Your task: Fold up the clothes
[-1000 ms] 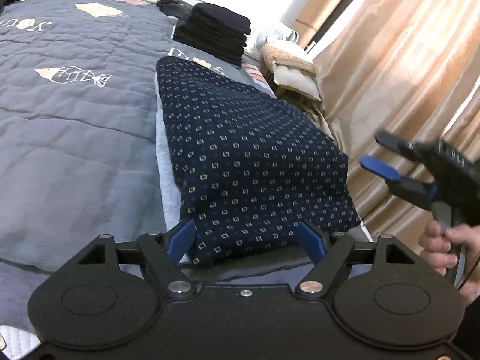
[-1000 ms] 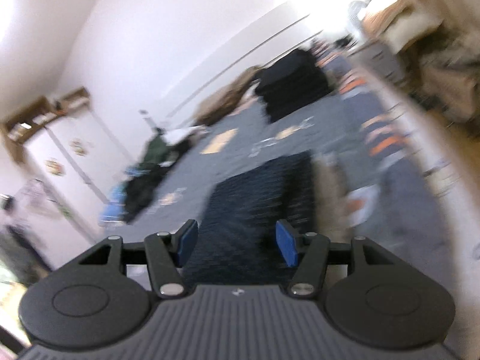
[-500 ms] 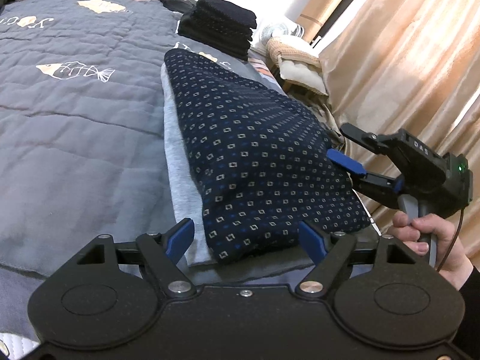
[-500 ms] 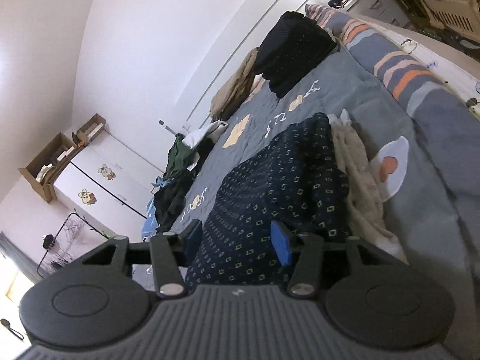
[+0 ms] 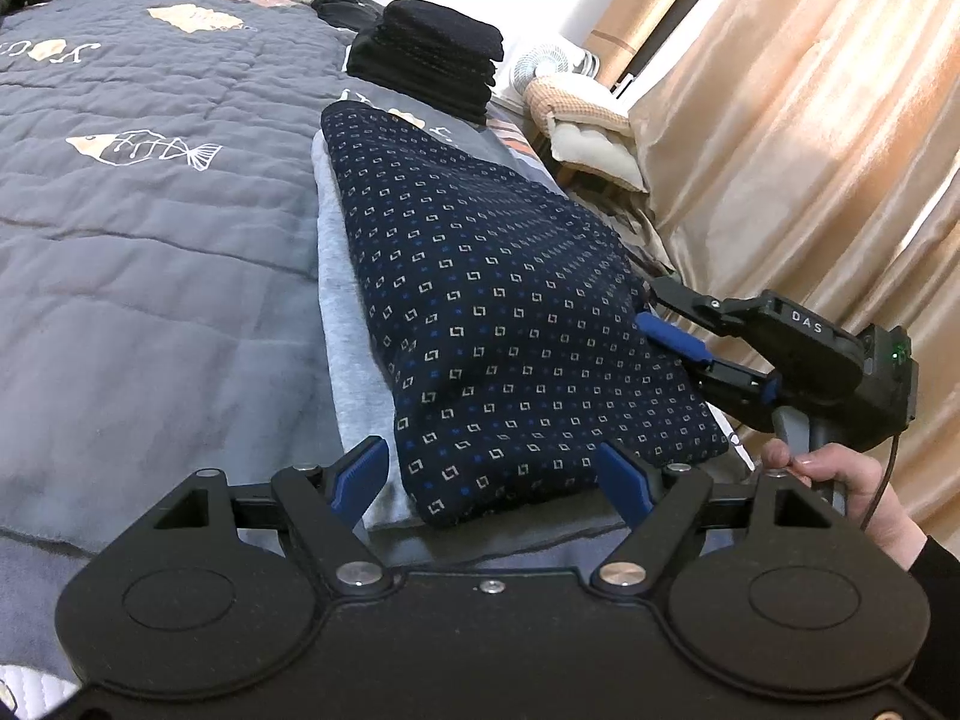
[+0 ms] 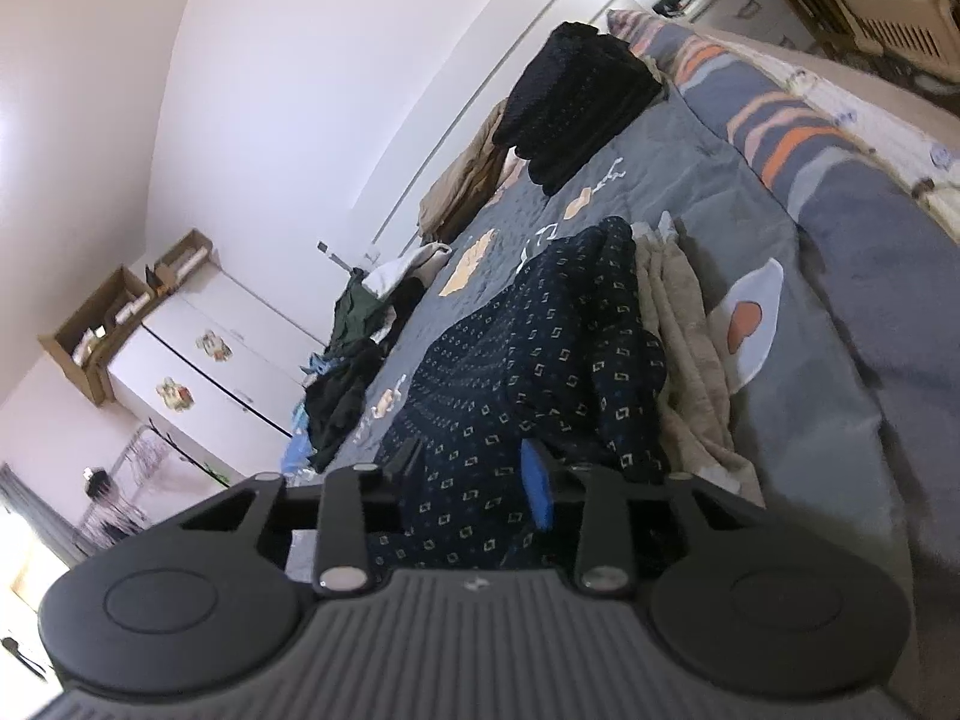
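My left gripper [image 5: 492, 477] stands with its jaws wide apart at the near end of the navy patterned garment [image 5: 498, 324]; the blue pads flank that end without pressing on it. The garment lies folded lengthwise on the grey quilt [image 5: 150, 252], on top of a pale grey garment [image 5: 348, 336] of which only a strip along one side and the near corner shows.

My right gripper [image 5: 651, 312] enters from the curtain side, held by my right hand [image 5: 840, 480], which is partly cut off behind the left gripper's body. Its jaws have just been closing, with a fold of the navy cloth between them. In the right wrist view [image 6: 474, 474] one blue pad [image 6: 537, 489] is plain, the other finger is dark and sunk in the fabric; I cannot tell whether the pads have pressed home.

Beyond, a stack of black folded clothes [image 5: 426, 60] sits on the quilt. The loose heap [image 6: 354, 360] near the far edge is too jumbled to separate into items. A beige towel-like cloth [image 6: 678, 348] lies just beside the navy garment, its lower end hidden.
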Demonstrator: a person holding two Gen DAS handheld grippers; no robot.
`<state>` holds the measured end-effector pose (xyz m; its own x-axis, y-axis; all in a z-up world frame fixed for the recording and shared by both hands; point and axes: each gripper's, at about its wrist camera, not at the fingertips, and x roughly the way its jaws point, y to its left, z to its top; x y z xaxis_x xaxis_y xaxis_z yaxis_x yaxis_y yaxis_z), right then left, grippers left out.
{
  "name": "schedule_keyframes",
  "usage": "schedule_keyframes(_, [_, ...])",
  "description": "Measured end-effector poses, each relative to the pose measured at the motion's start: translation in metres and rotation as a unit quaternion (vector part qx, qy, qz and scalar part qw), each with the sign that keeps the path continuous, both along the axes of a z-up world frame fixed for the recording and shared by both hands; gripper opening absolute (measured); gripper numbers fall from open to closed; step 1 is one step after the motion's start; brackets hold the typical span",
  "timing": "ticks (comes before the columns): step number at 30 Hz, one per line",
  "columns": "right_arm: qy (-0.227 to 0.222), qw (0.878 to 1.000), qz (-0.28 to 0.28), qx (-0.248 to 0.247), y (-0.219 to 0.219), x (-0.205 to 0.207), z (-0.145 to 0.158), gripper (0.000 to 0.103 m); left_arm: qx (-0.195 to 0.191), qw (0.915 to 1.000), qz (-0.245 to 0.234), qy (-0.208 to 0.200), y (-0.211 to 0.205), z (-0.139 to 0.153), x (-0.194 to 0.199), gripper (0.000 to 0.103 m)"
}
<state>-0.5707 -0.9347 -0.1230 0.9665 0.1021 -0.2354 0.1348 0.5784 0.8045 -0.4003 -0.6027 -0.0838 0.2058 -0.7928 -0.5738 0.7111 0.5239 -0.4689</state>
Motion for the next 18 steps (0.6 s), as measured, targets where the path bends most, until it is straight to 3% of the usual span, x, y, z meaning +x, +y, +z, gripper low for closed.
schedule_keyframes(14, [0.020, 1.000, -0.005, -0.002, 0.006, -0.017, 0.005, 0.036, 0.005, 0.9999, 0.000, -0.011, 0.005, 0.001, -0.007, 0.077])
schedule_keyframes(18, [0.025, 1.000, -0.006, -0.010, 0.010, -0.025, 0.013, 0.045, 0.003, 0.9999, 0.002, -0.015, 0.008, 0.003, -0.011, 0.078])
